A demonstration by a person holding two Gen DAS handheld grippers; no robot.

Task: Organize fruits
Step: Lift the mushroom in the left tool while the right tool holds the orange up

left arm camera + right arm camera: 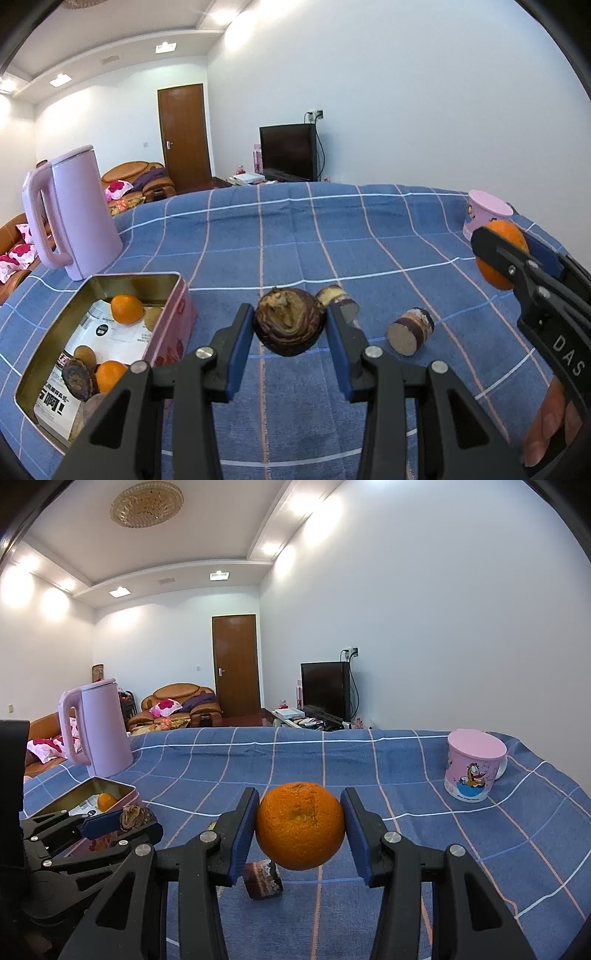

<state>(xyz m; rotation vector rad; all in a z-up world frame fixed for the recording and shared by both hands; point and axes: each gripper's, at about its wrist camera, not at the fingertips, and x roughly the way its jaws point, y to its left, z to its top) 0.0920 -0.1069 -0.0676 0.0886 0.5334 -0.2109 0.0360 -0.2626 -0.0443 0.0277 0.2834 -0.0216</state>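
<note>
Two claws, each gripping one fruit: the left claw (290, 325) clamps a dark brown mangosteen (290, 321) at centre frame; the right claw (300, 830) clamps an orange (300, 825) between its blue pads. The open tin (55, 332), lower left on the bench (295, 229), holds two more oranges; two cut brown pieces (410, 330) lie right of the mangosteen

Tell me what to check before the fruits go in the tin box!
1. Left gripper has the brown fruit squeezed: ok.
2. Right gripper has the orange squeezed: ok.
3. Both fruits lifted off the blue cloth: ok.
4. Tin box open on top: ok.
5. Room left inside among the fruits already there: ok.
6. Two cut pieces sorted: not ok, lying on the cloth.
</note>
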